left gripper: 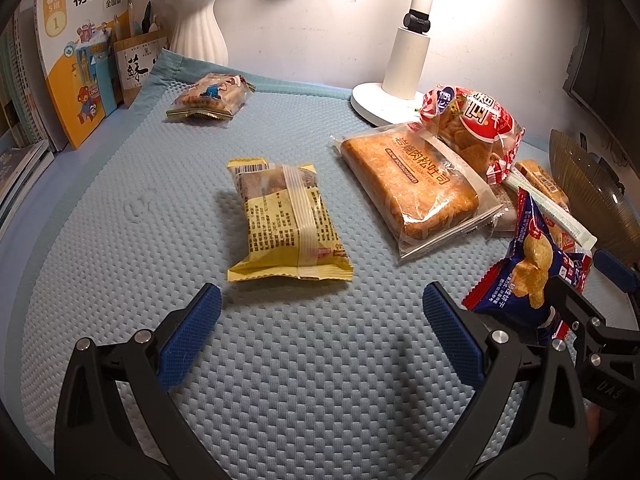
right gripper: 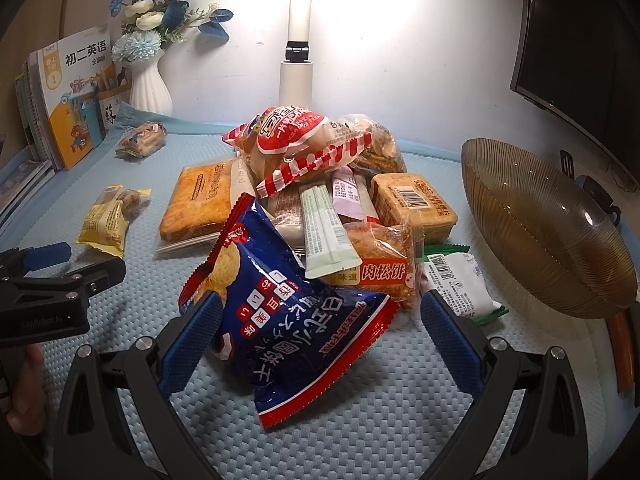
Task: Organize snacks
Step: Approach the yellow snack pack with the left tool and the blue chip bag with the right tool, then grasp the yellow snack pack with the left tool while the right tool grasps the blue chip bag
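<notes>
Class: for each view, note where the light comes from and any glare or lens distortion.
Left wrist view: the desk lamp lights the wall behind, and the mat bulges from fisheye distortion. Right wrist view: the lamp blows out the wall, and glare spots dot the ribbed bowl.

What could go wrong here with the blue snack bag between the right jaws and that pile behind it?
The blue snack bag is puffy and tilted between open jaws, so a pinch may slip off it. Its top edge sits against the pale green stick pack in the pile, so lifting could drag that along. The red-and-white bag perches on top and might slide off if the heap shifts.
</notes>
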